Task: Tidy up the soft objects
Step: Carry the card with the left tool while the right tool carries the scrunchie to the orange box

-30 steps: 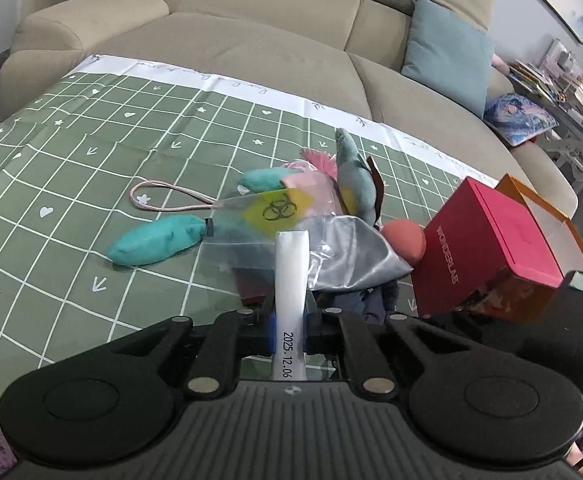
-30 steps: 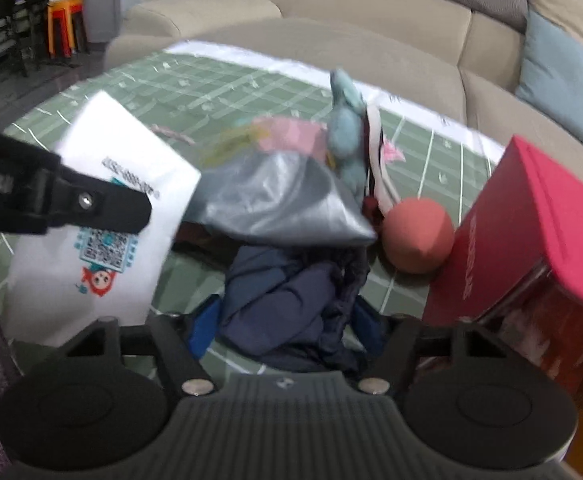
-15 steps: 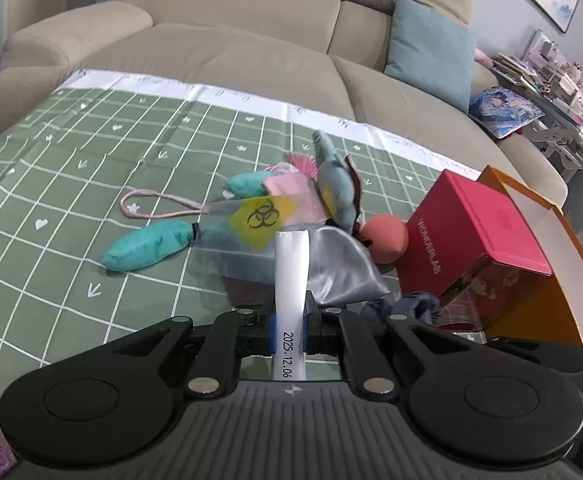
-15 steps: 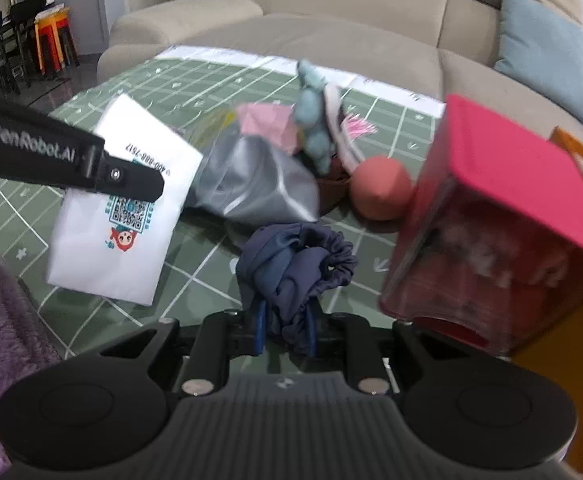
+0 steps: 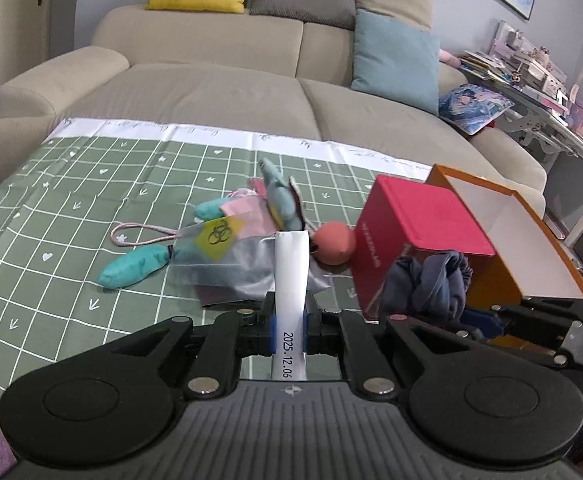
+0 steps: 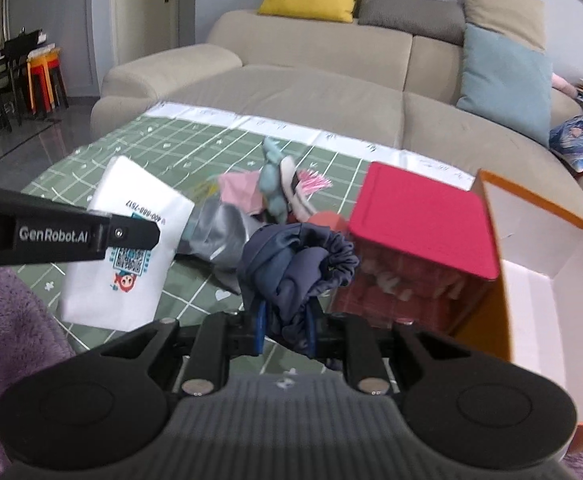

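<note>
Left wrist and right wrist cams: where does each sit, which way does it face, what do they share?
Left wrist: on the left gripper, looking along its fingers over the green cloth to the sofa; own fingers shut on a white packet; right gripper at lower right.
Right wrist: on the right gripper, facing the same sofa; own fingers shut on a blue scrunchie; left gripper's finger enters from the left.
Shared: packet, scrunchie, red box, orange box, toy pile.

We see a green tablecloth [image 5: 63,216] gridded in white lines with small hearts at left, a crumpled navy-blue fabric scrunchie [image 6: 295,264] mid-frame, a magenta-red rectangular box [image 6: 419,216], an orange-walled open box [image 6: 531,280] right.
</note>
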Available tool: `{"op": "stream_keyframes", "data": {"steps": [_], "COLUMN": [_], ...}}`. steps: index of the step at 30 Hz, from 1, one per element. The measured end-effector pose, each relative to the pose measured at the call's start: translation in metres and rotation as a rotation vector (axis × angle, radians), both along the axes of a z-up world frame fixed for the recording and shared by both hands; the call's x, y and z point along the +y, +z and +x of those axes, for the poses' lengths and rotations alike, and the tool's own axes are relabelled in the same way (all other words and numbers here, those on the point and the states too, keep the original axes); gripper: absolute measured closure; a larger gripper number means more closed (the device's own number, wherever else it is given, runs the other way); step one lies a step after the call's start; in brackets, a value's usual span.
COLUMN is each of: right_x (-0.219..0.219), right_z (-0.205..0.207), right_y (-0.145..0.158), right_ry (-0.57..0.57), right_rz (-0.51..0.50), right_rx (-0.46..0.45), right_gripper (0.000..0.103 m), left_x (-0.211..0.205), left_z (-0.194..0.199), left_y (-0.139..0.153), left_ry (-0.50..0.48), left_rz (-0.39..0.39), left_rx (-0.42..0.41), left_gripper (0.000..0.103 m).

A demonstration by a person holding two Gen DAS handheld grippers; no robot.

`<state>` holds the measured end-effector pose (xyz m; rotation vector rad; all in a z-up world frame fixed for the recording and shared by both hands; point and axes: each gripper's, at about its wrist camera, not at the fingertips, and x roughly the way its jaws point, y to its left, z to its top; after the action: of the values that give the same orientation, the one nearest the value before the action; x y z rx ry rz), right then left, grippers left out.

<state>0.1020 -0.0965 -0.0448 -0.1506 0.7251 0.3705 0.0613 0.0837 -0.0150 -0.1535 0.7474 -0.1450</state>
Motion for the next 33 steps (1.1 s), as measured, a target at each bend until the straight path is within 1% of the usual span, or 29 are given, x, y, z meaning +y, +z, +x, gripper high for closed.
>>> {"op": "stream_keyframes", "data": {"steps": [5, 12, 15, 19, 22, 25, 27, 29, 31, 33], "right_x": [-0.025, -0.065, -0.085, -0.11, -0.127, -0.151, -0.166, -0.182, -0.195, -0.208], "right_z": [-0.018, -0.027, -0.029, -0.031, -0.029, -0.028, -0.021, -0.013, -0.001, 0.014], "right_y": [0.017, 0.036, 0.045, 0.055, 0.062, 0.068, 0.067, 0.064, 0.059, 0.049], "right_ry": [-0.043, -0.146, -0.201, -0.265, -0.31, -0.365, -0.404, -0.441, -0.45, -0.449], "right_rz": [0.019, 0.072, 0.095, 0.135, 0.135, 0.134, 0.13, 0.127, 0.12, 0.105], "right_rx": [-0.015, -0.024, -0.051, -0.096, -0.147, -0.177, -0.174, -0.158, -0.111, -0.044], "right_gripper": [0.086, 0.085, 0.085, 0.085, 0.085, 0.085, 0.085, 0.085, 0.084, 0.084], "left_x": [-0.014, -0.053, -0.074, -0.103, -0.129, -0.152, -0.171, -0.189, -0.21, -0.228], "left_z": [-0.011, -0.015, -0.011, 0.0, 0.013, 0.028, 0.039, 0.051, 0.064, 0.079], "left_y": [0.013, 0.03, 0.039, 0.049, 0.058, 0.064, 0.068, 0.071, 0.07, 0.064], "left_ry": [-0.036, -0.136, -0.189, -0.26, -0.314, -0.359, -0.382, -0.41, -0.435, -0.448], "left_rz": [-0.011, -0.036, -0.031, -0.046, -0.052, -0.078, -0.101, -0.105, -0.093, -0.078], "left_rx": [-0.009, -0.017, -0.032, -0.042, -0.053, -0.045, -0.037, -0.033, -0.012, 0.034], "left_gripper": [0.091, 0.091, 0.091, 0.091, 0.091, 0.091, 0.091, 0.091, 0.091, 0.091]}}
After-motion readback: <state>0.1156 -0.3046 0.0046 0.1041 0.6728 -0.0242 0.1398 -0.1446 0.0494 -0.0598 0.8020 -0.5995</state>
